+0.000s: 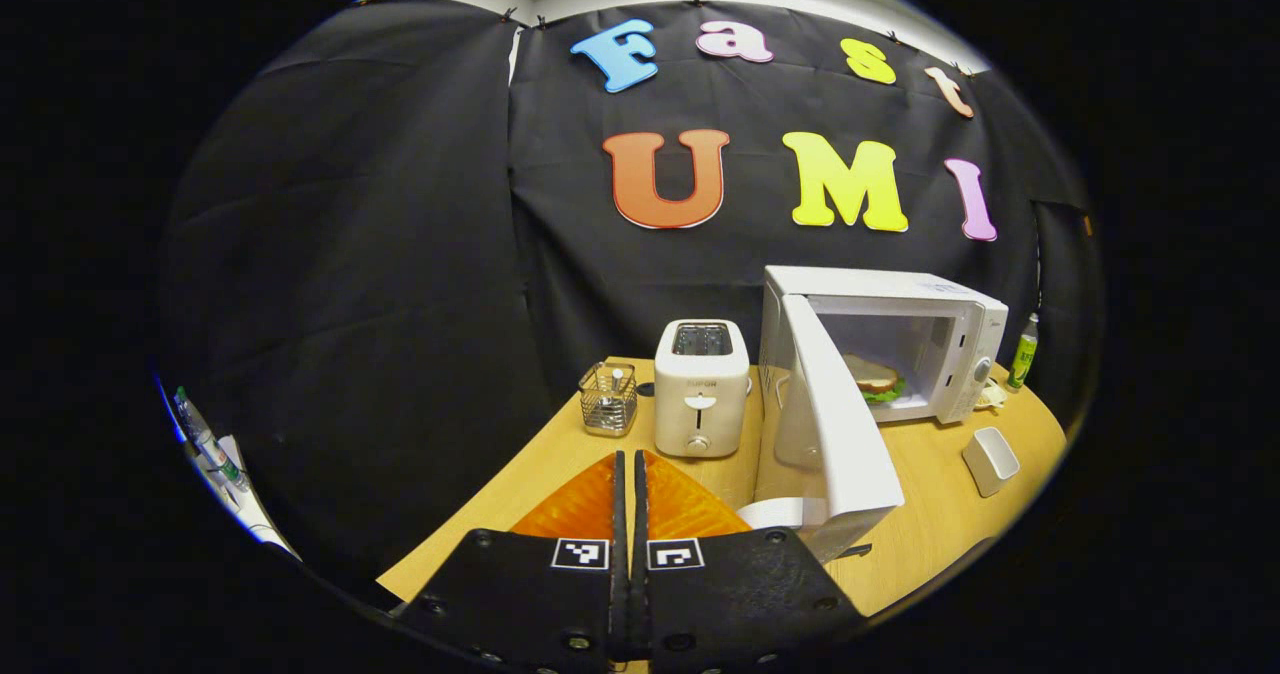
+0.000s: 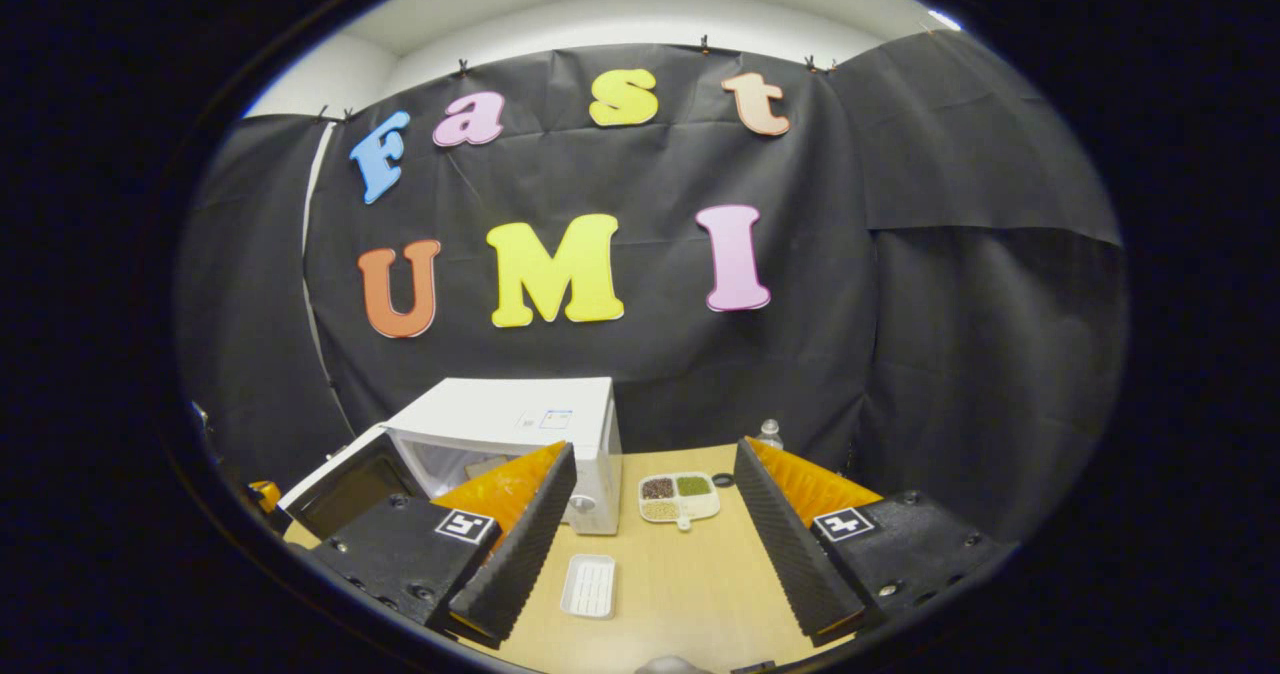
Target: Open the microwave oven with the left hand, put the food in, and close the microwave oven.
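Now the sandwich (image 1: 872,378) sits inside the microwave oven (image 1: 900,344), ahead-right of the closed, empty left tool (image 1: 630,494). Its door (image 1: 838,434) looks light and rigid; push its outer edge. Right tool (image 2: 650,514) gapes.

Sandwich (image 1: 872,378) inside microwave (image 1: 880,349) (door (image 1: 835,434) open)

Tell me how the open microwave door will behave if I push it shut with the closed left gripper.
The microwave door looks like a rigid panel hinged at its left edge, so it should probably swing rather than flex. The left gripper is shut, giving a blunt pushing face. The sandwich sits well inside, likely clear of the door.
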`<state>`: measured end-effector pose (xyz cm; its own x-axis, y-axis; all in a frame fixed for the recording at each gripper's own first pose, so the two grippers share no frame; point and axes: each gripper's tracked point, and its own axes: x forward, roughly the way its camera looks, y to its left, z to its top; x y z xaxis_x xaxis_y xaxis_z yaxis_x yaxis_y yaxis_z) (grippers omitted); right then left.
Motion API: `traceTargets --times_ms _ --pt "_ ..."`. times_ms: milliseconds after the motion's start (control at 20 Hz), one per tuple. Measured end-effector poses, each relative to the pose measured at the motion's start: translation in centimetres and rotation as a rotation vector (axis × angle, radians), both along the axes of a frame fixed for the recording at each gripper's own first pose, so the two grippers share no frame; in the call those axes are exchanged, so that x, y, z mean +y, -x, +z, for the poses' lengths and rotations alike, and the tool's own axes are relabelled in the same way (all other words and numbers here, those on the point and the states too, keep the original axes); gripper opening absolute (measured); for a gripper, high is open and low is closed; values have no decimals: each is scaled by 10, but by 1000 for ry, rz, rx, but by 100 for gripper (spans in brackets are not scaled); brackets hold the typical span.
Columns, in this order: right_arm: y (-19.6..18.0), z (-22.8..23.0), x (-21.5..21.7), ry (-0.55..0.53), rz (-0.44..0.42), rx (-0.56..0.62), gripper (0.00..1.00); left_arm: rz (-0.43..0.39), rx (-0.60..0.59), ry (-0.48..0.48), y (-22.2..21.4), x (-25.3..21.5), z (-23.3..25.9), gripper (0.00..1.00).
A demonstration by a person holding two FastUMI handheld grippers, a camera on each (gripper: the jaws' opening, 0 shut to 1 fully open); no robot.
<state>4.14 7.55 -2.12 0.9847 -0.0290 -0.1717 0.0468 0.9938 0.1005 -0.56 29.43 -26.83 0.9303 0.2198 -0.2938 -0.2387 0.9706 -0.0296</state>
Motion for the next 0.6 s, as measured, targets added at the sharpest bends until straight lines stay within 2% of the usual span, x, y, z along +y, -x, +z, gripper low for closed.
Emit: traceTargets --times_ms 150,300,350,400,500,550,600 --pt "5 0 -7 5 -9 7 92 -28 20 6 -4 -12 -13 0" --pt "6 -7 -14 4 -14 34 92 -44 40 -29 -4 -23 -18 0" --pt "6 -8 -17 -5 -11 39 100 -53 40 -25 -3 -27 -16 0" --pt "5 -9 -16 -8 -5 46 92 -63 40 -18 -2 -33 -16 0" --pt "4 -10 -18 -8 0 48 92 -78 44 -15 -2 -48 -17 0" --pt "3 -8 -18 -7 6 45 100 -86 45 -18 -2 -57 -18 0" --pt "3 -9 -18 -4 13 48 92 -94 38 -18 -4 -65 -17 0"
